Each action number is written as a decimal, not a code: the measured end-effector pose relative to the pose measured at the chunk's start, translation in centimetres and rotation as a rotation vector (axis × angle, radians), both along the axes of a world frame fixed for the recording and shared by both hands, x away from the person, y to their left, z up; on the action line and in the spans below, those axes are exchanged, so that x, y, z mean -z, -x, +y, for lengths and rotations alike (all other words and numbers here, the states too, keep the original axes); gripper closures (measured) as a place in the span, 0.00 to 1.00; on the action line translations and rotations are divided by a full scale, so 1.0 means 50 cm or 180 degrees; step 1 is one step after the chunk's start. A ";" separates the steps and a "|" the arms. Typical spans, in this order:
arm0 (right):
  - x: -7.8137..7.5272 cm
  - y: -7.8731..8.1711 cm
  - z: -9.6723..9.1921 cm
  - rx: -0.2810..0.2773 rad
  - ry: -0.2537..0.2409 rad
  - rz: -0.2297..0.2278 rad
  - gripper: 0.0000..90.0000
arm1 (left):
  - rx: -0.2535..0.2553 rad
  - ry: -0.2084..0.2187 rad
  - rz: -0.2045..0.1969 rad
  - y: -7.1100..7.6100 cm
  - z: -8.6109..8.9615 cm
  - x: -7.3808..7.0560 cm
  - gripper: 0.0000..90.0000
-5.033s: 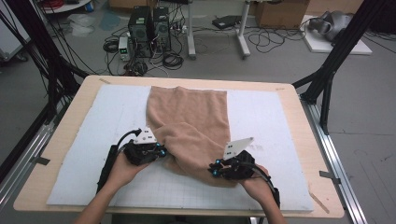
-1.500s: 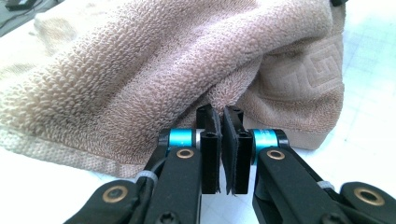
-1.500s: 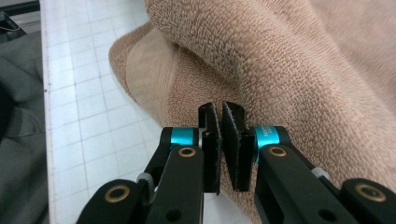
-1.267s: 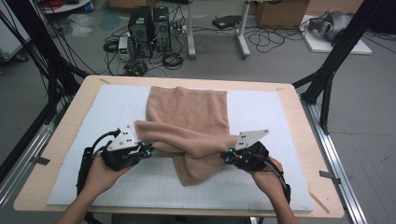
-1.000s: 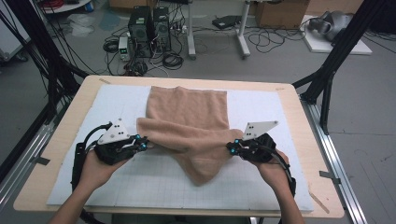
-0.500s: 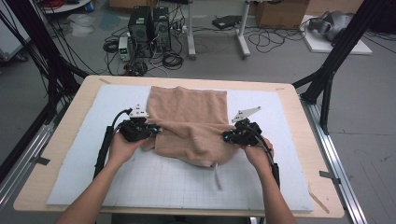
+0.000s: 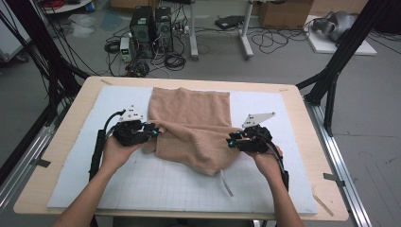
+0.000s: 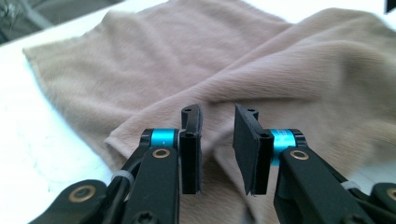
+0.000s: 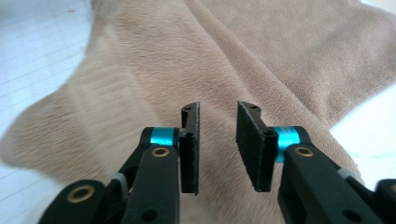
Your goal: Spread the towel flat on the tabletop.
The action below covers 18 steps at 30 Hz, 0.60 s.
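**We let go of the soft brown cloth**

We are folding a brown cloth (image 7: 191,125) on the counter (image 7: 293,97). The cloth lies in the middle of the high view, on a white mat (image 7: 156,182) with little squares. Its far part lies flat and smooth. Its near part is folded up over itself and looks bumpy. A small white tag (image 7: 226,182) sticks out from the near edge.

Our left gripper (image 7: 153,132) is at the left edge of the cloth. Our right gripper (image 7: 230,142) is at the right edge. Both pairs of jaws have just been opening. Now there is a small gap in each pair, and nothing is pinched in it. In the left gripper view, the cloth (image 8: 261,74) lies just past the left gripper (image 8: 217,130) and under it. In the right gripper view it is the same for the right gripper (image 9: 218,133) and the cloth (image 9: 154,74).

So we think one fold is laid down and set free. The fold is not neat yet. The near edge is wavy and lumpy. We think what is left is to smooth it and maybe fold it again.
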State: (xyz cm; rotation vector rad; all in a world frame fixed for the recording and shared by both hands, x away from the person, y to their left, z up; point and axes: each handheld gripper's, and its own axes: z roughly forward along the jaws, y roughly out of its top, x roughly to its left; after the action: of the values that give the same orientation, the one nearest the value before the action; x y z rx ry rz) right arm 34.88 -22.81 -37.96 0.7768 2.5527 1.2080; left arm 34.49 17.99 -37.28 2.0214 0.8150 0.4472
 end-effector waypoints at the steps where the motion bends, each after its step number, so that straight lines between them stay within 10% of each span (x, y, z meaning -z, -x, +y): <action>1: -0.002 0.010 -0.002 -0.0010 -0.0026 -0.0031 0.77 | 0.0029 -0.0006 -0.0018 0.006 0.000 -0.004 0.78; 9: 0.011 0.063 -0.014 -0.0112 -0.0036 -0.0078 0.76 | 0.0354 -0.0181 -0.0052 0.043 -0.036 0.000 0.72; 18: 0.072 0.043 0.005 -0.0087 0.0087 0.0143 0.68 | 0.0517 -0.0476 0.0265 0.014 -0.088 0.075 0.70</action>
State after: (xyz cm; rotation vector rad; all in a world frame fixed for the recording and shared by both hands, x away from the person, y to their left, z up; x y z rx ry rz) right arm 32.73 -22.55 -41.55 0.7742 2.6185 1.1738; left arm 33.81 13.60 -41.01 2.2378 0.6774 0.3417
